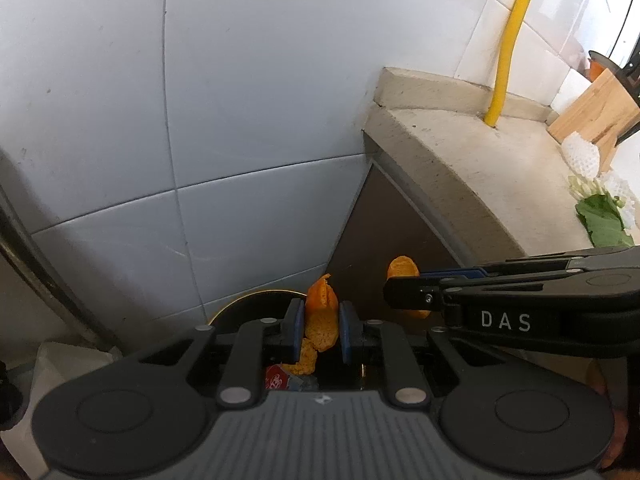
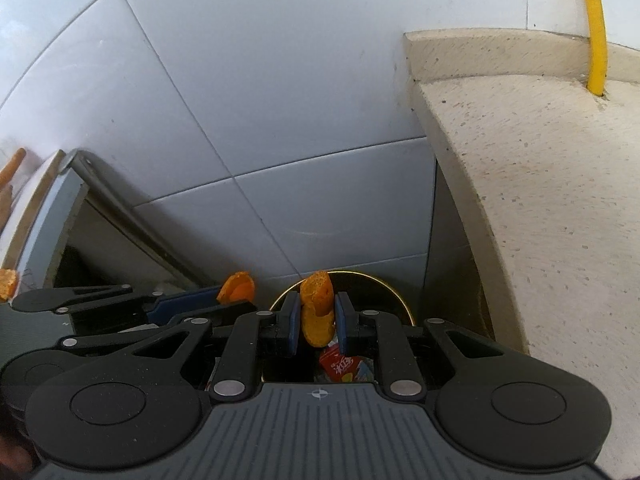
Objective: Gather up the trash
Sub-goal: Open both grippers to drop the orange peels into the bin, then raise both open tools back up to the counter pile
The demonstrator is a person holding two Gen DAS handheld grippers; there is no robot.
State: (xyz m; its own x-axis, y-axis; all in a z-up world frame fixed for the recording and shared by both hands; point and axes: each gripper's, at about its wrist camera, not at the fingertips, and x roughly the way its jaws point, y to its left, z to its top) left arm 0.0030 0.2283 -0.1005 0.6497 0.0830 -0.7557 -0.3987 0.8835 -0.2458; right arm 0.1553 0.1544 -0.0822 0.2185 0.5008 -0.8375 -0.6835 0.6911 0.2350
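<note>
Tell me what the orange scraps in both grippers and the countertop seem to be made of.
Orange scraps: the left gripper's piece and the right gripper's piece look like citrus peel, dimpled matte rind curling at torn edges. Countertop: likely stone or composite, a beige speckled matte surface with a rounded edge.

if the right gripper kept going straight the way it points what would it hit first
Probably the open trash bin below: the right gripper, holding an orange peel, points down into it, toward a red wrapper. Depth is hard to judge.
</note>
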